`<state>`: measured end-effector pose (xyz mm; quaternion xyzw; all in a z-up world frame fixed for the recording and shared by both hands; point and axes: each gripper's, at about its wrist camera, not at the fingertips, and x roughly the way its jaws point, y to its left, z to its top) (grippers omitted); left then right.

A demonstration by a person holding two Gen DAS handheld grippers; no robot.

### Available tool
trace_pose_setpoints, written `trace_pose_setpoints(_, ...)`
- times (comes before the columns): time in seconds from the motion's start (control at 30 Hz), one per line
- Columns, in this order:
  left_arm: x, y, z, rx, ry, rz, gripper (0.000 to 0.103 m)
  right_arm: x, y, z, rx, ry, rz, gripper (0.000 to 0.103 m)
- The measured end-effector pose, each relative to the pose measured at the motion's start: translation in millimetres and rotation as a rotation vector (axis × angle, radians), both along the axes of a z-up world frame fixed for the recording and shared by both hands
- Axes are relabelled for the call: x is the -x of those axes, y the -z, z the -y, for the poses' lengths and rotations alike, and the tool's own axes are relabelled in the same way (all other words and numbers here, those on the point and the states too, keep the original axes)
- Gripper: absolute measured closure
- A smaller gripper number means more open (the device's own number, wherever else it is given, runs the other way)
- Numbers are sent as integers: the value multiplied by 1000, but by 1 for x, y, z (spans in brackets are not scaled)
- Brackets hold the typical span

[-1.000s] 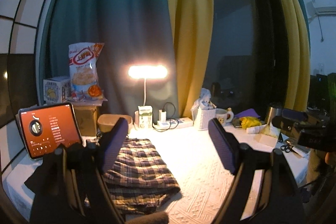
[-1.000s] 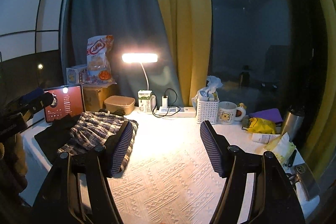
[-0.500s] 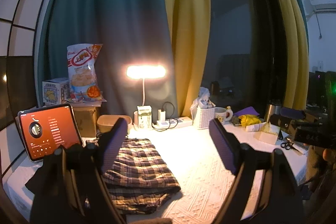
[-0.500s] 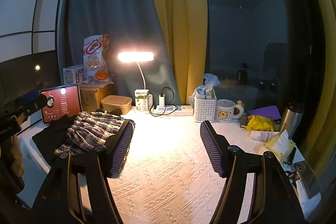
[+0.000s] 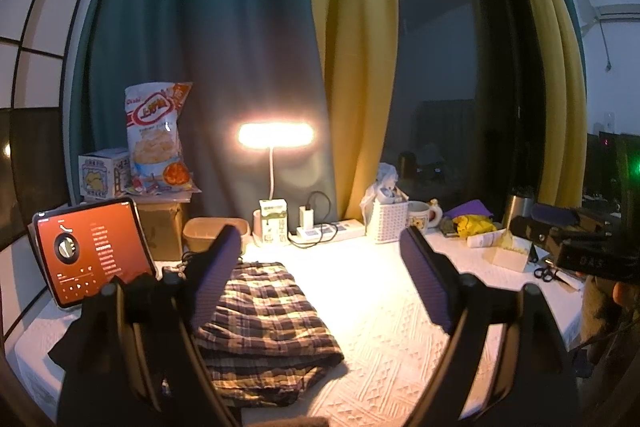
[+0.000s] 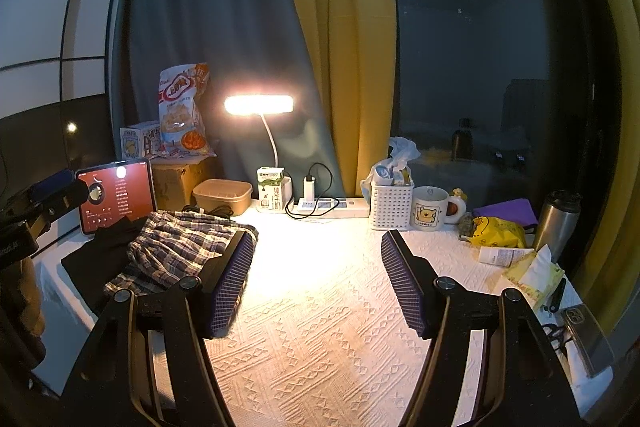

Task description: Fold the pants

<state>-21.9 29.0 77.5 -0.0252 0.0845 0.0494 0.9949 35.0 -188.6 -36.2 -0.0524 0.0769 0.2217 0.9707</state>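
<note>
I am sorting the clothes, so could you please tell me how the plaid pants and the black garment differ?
The plaid pants are checked in brown and cream; the black garment is plain dark. The pants lie folded, partly on top of the garment, which spreads flatter beneath. Both rest on the white table cover, ungripped.

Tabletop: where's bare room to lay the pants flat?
The free patch is the middle of the white cloth, between the plaid pants on the left and the tissue pack on the right. The back row, power strip to mug, is crowded.
</note>
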Motion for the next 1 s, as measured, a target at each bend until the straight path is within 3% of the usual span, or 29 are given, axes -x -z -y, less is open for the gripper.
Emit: trace_pose_setpoints(1.0, 1, 1, -4, -3, 15, -7, 20, 0, 4, -2, 2, 0, -4, 33)
